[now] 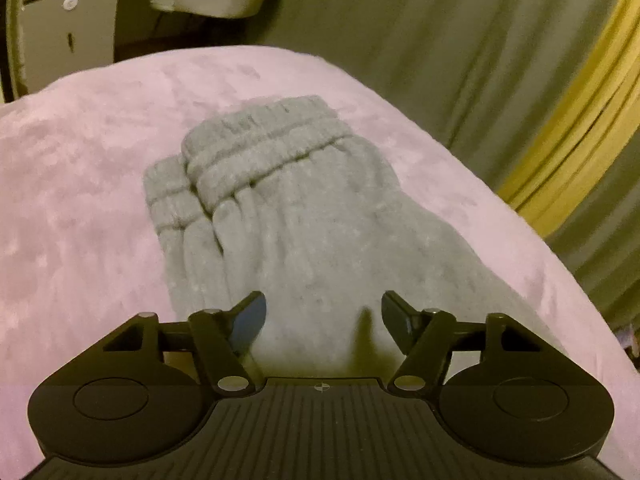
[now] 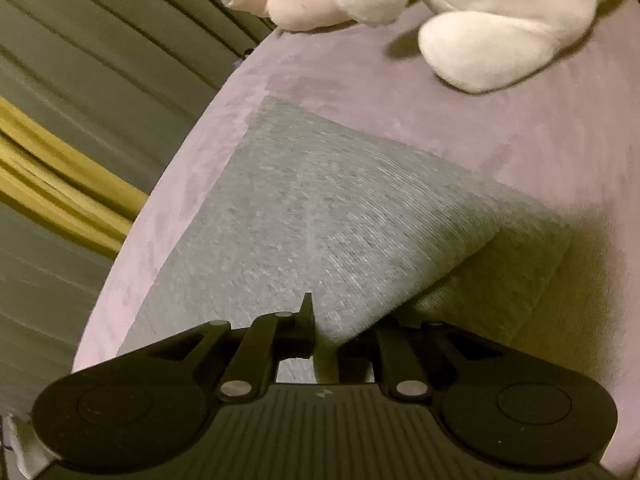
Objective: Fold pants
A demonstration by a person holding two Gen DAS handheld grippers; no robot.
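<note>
Grey pants (image 1: 280, 208) lying folded on pink blanket (image 1: 88, 152), ribbed waistband at far end, near blanket's right edge. Left gripper (image 1: 323, 316) hovering over near end of pants, fingers standing apart, nothing between them. Right gripper (image 2: 336, 332) pinching fold of pants (image 2: 320, 208), fingers drawn together on cloth, lifting layer off blanket (image 2: 520, 140). White plush toy (image 2: 500, 20) sitting beyond pants, well apart.

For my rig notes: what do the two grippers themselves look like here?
Both are matte black plastic. Each has a ribbed body, two round side discs and linkage arms with silver pivot pins. The left gripper shows a blue pad on one finger and a small round crosshair mark; the right gripper bears a small pale mark.
</note>
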